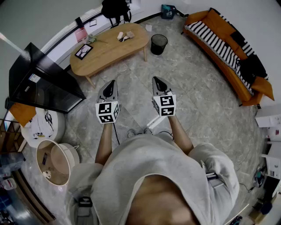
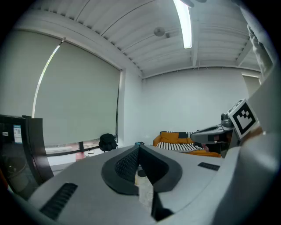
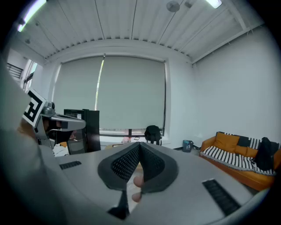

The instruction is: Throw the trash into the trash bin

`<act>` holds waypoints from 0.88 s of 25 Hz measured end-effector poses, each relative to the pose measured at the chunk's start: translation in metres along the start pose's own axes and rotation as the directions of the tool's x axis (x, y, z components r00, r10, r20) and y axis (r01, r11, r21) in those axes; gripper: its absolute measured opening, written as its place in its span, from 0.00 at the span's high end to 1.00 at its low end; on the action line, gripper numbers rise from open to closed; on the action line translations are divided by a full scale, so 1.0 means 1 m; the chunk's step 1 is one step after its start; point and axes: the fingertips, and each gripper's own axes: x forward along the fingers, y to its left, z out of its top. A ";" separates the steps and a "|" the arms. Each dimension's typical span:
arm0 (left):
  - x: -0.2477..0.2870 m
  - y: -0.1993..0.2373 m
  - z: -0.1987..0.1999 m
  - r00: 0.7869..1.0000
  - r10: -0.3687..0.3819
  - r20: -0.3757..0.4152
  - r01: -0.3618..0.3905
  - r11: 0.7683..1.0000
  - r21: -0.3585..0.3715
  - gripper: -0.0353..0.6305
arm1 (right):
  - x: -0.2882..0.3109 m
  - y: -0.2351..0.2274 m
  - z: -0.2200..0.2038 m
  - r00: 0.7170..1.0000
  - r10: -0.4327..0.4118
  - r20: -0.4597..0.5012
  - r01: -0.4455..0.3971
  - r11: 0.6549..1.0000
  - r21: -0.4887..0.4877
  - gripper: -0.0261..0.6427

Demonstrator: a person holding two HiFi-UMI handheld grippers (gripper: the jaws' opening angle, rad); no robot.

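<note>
Both grippers are held out side by side over the tiled floor, well short of the table. My left gripper [image 1: 110, 82] is shut with nothing between its jaws, and its tips meet in its own view [image 2: 138, 147]. My right gripper [image 1: 156, 79] is likewise shut and empty [image 3: 139, 144]. Ahead stands an oval wooden table [image 1: 107, 52] with a few crumpled bits of trash [image 1: 124, 36] near its far end. A black mesh trash bin [image 1: 158, 44] stands on the floor just right of the table.
An orange sofa [image 1: 228, 66] with a striped blanket lines the right wall. A black cabinet [image 1: 41, 83] stands at the left, with a round white side table [image 1: 44, 125] and a round basket [image 1: 55, 160] nearer me. A framed tablet [image 1: 83, 51] lies on the table; a black backpack [image 1: 115, 8] sits behind it.
</note>
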 end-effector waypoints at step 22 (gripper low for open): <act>0.018 -0.037 -0.011 1.000 0.009 -0.018 -0.010 0.999 -0.043 0.92 | 0.001 -0.045 -0.018 1.000 0.028 -0.011 -0.027 1.000 0.010 0.92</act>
